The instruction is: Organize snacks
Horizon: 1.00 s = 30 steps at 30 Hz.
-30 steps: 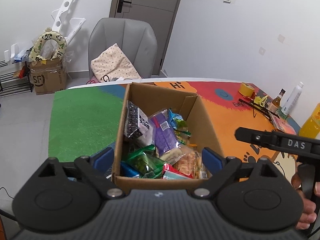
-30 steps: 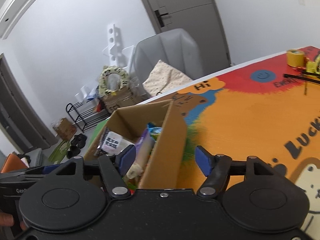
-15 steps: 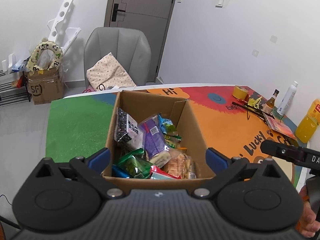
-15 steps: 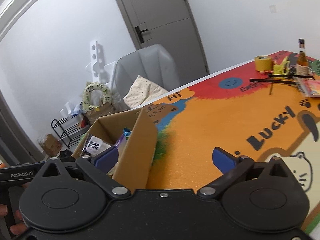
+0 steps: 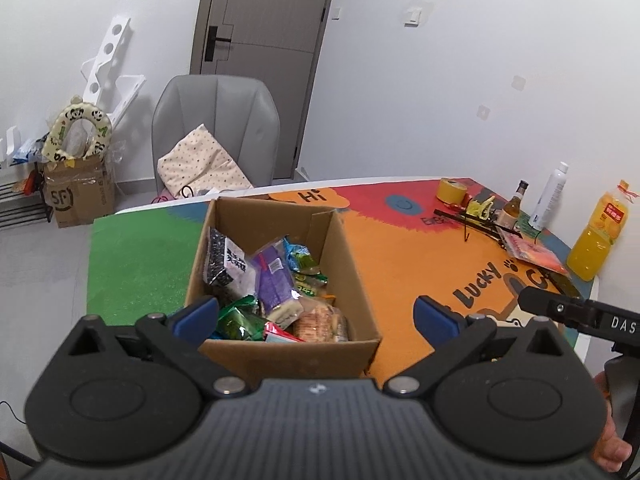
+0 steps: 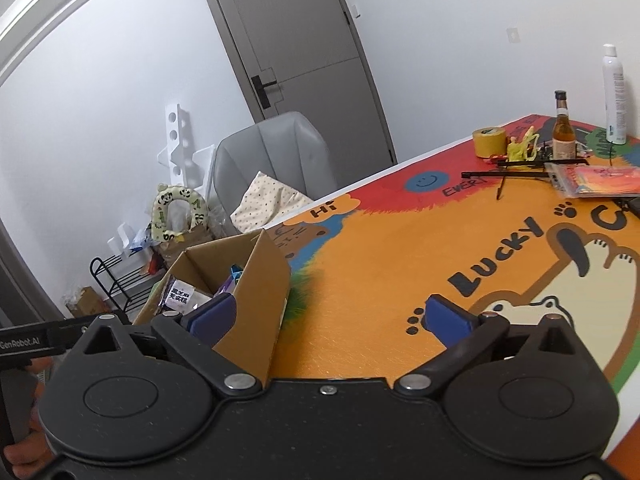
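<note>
An open cardboard box (image 5: 280, 350) stands on the colourful table mat, full of snack packets: a black-and-white one (image 5: 226, 262), a purple one (image 5: 274, 280), green ones (image 5: 240, 320) and a biscuit pack (image 5: 320, 320). My left gripper (image 5: 316, 316) is open and empty, raised just before the box's near wall. My right gripper (image 6: 328, 316) is open and empty, to the right of the box (image 6: 256, 280), above the orange mat. The right gripper's body shows at the right edge of the left wrist view (image 5: 580, 312).
At the table's far right stand a tape roll (image 5: 452, 190), a brown bottle (image 5: 514, 208), a white spray bottle (image 5: 550, 196), an orange juice bottle (image 5: 598, 232) and a red packet (image 5: 532, 252). A grey chair (image 5: 216, 128) with a cushion is behind the table.
Both grippers have pulled back and risen from the box. The right gripper has opened wider and swung right over the orange mat.
</note>
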{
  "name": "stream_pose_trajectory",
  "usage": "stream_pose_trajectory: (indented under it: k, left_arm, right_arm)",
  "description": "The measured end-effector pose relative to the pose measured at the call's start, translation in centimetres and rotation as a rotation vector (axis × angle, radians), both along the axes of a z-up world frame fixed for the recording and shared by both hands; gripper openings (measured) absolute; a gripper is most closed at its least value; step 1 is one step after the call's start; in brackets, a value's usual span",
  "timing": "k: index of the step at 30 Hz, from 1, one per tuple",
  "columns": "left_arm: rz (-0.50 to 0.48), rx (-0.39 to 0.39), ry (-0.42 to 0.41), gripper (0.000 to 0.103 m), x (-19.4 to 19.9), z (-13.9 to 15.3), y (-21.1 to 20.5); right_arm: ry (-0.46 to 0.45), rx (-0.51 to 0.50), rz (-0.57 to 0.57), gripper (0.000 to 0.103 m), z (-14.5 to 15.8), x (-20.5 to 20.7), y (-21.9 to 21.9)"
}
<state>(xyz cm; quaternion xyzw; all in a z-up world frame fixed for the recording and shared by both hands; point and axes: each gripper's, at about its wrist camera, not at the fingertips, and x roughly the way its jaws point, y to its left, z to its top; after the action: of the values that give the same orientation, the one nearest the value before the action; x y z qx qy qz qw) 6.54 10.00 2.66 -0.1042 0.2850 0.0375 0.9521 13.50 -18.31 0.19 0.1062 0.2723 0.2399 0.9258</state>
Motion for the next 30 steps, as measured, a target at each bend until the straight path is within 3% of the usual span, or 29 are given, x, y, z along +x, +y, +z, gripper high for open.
stream_pose_trajectory:
  k: [17,30]
  left_arm:
    - [0.017,0.036,-0.047,0.103,-4.4,1.7,-2.9]
    - [0.096,0.049,-0.054,0.103,-6.8,1.5,-2.0]
  right_arm:
    - [-0.064,-0.041,-0.020,0.103,1.8,-4.8,-3.6]
    - [-0.067,-0.038,0.023,0.103,1.8,-6.5,-4.6]
